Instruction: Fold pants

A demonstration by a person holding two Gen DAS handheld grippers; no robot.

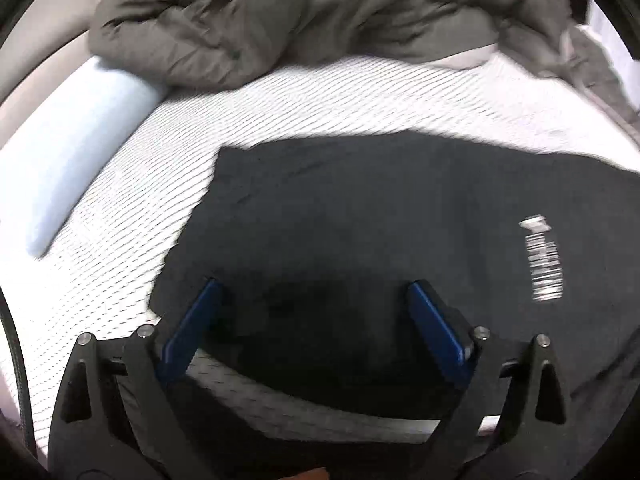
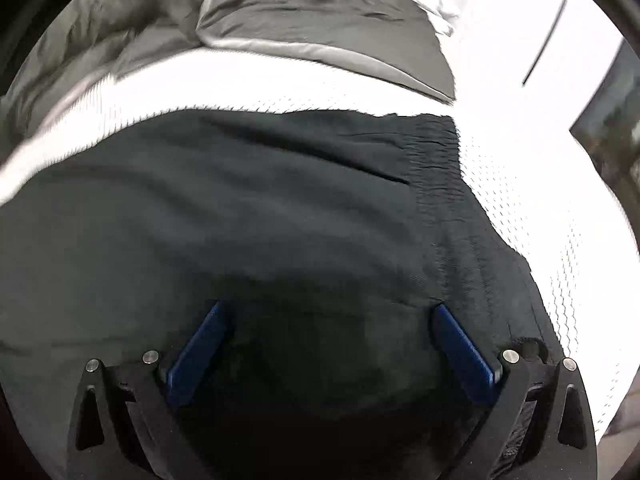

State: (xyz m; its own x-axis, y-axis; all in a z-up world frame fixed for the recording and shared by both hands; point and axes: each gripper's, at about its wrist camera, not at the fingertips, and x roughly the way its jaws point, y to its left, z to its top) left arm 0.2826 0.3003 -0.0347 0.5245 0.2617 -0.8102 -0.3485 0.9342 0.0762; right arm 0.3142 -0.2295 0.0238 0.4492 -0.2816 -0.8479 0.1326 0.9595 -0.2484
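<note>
The black pants (image 1: 360, 216) lay flat on a white textured mattress (image 1: 280, 104), with a white printed label (image 1: 542, 264) showing toward their right side. The left gripper (image 1: 314, 284) hung over their near left part with its blue fingers (image 1: 192, 328) spread wide, nothing pinched between them. The right gripper (image 2: 330, 306) hovered over the pants (image 2: 240, 200) near the gathered waistband (image 2: 444, 184), its fingers likewise spread and empty. A rumpled grey duvet (image 1: 280, 12) was heaped at the far side, a pale blue pillow (image 1: 76, 148) to the left.
</note>
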